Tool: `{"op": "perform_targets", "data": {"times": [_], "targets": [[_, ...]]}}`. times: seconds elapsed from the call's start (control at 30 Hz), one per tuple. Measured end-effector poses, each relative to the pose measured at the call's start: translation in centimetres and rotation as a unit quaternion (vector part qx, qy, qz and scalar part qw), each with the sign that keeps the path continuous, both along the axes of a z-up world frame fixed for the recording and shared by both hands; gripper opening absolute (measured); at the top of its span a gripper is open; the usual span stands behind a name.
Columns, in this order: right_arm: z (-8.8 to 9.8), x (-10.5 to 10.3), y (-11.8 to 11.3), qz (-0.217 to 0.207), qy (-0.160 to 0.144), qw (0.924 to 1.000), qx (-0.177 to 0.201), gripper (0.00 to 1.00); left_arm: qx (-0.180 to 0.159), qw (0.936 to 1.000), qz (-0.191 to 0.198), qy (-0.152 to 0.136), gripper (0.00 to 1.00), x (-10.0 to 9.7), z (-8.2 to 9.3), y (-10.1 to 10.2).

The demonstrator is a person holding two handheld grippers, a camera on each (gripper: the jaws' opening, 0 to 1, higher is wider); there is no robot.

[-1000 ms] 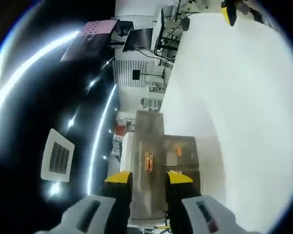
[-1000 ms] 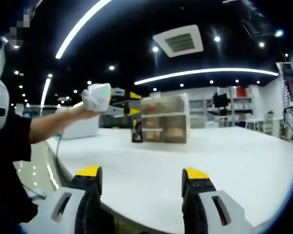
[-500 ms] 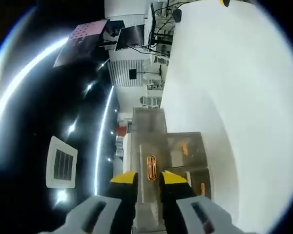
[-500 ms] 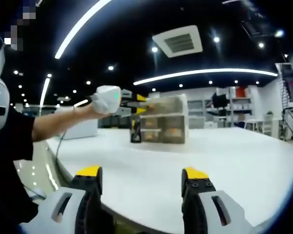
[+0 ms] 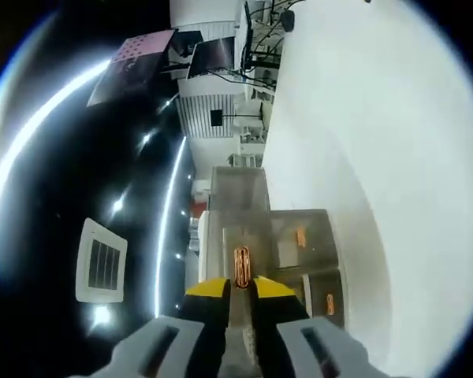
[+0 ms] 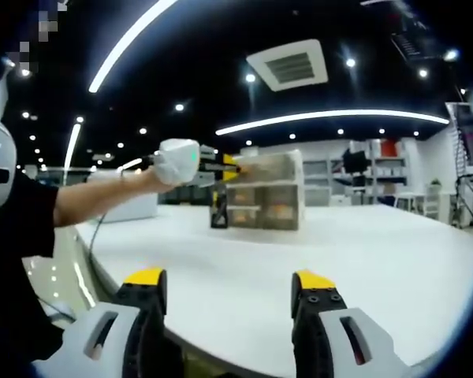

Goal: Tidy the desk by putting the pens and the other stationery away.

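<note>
Two grippers: left gripper (image 5: 236,288) up against the storage box, right gripper (image 6: 229,285) held back over the near edge of the tabletop.
Left fingers: drawn close, only a slim gap between the yellow tips; small orange loop-shaped drawer handle (image 5: 241,266) right at the tips. Pinched or merely flanked, cannot tell.
Right fingers: spread wide, nothing between them.
Task's thing: clear plastic box of small drawers (image 6: 264,193), standing on the white tabletop (image 6: 363,252) towards its far side, well apart from the right gripper. Orange shapes inside the drawers, too blurred to name.
Beside it: narrow dark upright object (image 6: 218,213), touching or just beside the box's left flank; identity unclear.
Handling, as a judgement: light, stiff, smooth-sided plastic, likely to slide or tip on the slick surface if a drawer is pulled hard. Best hold on the loop handle, squarely and at its middle, then a slow straight pull; possibly a steadying press from the free gripper on the box's frame.
Step in hand: probably opening a top drawer to receive stationery.
Surface: broad, white, glossy, rounded at the near edge.
Room: dark ceiling with curved light strips, spot lamps and a square air vent (image 6: 288,67); shelves and screens along the far wall.
Person: outstretched forearm (image 6: 94,201) carrying the left gripper.
</note>
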State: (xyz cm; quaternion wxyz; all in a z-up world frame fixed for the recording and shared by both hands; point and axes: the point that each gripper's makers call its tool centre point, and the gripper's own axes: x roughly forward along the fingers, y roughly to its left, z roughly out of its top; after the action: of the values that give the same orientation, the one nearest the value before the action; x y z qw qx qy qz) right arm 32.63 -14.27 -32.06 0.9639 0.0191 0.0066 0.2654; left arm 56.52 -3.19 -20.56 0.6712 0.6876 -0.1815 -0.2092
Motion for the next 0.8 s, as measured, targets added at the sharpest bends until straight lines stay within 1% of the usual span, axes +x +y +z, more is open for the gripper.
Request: {"op": "perform_targets", "data": {"times": [0.2, 0.67, 0.8], "targets": [[0.0, 0.0, 0.1, 0.002, 0.002, 1.0000, 0.004, 0.60, 0.010, 0.9999, 0.001, -0.007, 0.09, 0.0, -0.1, -0.2], [0.1, -0.2, 0.6, 0.009, 0.003, 0.9999, 0.006, 0.60, -0.001, 1.0000, -0.006, 0.001, 0.09, 0.4, 0.1, -0.8], [0.0, -0.2, 0.6, 0.010, 0.004, 0.9999, 0.007, 0.60, -0.011, 0.9999, 0.007, 0.001, 0.09, 1.1, 0.3, -0.6]]}}
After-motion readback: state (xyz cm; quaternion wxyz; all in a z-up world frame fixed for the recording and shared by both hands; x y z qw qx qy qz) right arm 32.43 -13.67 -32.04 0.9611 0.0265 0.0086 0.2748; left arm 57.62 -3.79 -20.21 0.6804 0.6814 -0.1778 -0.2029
